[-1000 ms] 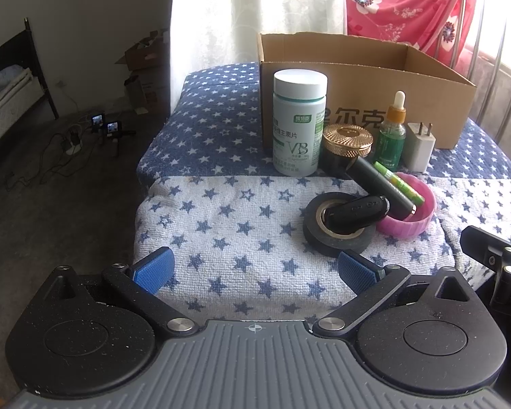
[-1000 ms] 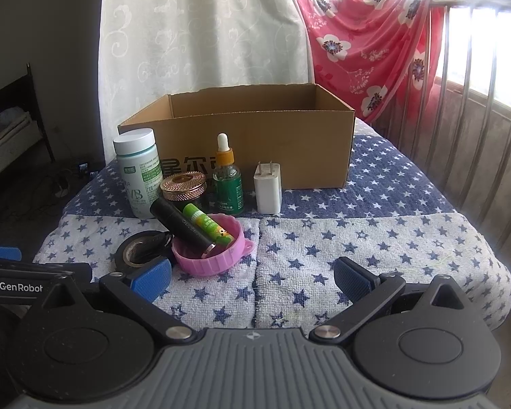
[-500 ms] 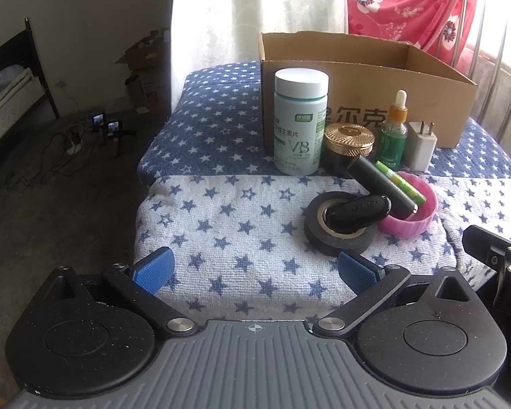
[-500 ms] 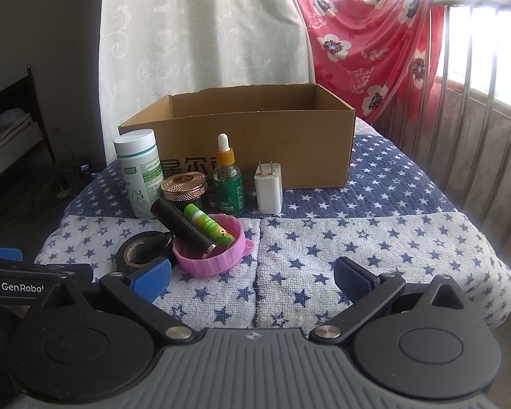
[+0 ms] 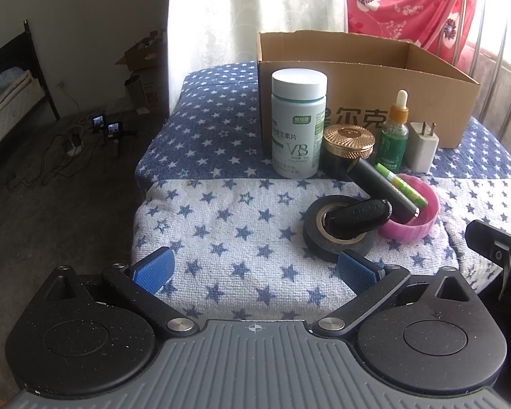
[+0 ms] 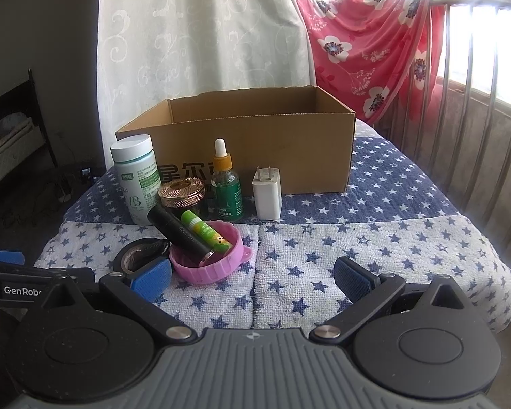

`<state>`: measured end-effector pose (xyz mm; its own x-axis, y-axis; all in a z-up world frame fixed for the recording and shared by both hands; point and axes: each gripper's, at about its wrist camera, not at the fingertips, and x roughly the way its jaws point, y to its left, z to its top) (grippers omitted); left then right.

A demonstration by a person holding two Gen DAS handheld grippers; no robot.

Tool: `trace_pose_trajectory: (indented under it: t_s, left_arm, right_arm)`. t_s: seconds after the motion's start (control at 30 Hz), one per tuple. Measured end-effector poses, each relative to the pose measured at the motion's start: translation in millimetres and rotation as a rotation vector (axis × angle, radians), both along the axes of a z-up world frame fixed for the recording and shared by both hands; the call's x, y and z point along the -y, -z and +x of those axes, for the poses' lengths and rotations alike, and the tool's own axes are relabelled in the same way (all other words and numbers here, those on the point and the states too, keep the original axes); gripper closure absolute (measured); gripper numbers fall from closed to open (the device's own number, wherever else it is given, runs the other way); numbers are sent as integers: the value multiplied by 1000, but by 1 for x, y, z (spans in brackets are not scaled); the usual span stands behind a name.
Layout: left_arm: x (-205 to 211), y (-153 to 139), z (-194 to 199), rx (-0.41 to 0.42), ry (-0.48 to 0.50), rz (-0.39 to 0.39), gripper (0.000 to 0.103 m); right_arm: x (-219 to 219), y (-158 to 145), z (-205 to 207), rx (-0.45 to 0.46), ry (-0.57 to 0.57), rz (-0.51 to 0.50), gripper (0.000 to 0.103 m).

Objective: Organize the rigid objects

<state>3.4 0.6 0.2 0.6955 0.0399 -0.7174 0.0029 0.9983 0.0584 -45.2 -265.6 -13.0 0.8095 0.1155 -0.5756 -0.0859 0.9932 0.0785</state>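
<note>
Left wrist — white-capped bottle (image 5: 298,126) (upright)

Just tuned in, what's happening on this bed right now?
Nothing is held yet. Both claws, left and right, are open, short of the clutter. A bottle, jar, dropper, charger, tape roll and pink lid sit before the open box.
</note>
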Motion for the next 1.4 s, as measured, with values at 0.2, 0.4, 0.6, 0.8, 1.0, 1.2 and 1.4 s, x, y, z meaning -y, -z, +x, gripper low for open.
trace_pose_trajectory:
  t_s: [0.2, 0.4, 0.6, 0.8, 1.0, 1.2, 1.4]
  left_arm:
    - [10, -1, 2, 46, 49, 16, 0]
    - [21, -5, 4, 103, 150, -6, 0]
    - [31, -3, 9, 122, 253, -56, 1]
    - [39, 1, 11, 147, 309, -75, 9]
    - [41, 6, 14, 138, 341, -72, 29]
    - [39, 12, 20, 105, 354, -85, 40]
    - [40, 17, 24, 85, 387, -77, 47]
  right_arm:
    - [9, 3, 8, 23, -3, 25, 0]
    - [23, 1, 17, 86, -38, 80, 0]
    - [34, -3, 32, 103, -104, 148, 3]
    - [36, -1, 45, 58, -193, 204, 26]
    - [32, 6, 55, -31, -312, 369, 40]
    - [21, 20, 66, -119, -357, 472, 59]
    - [11, 36, 82, -212, -357, 542, 68]
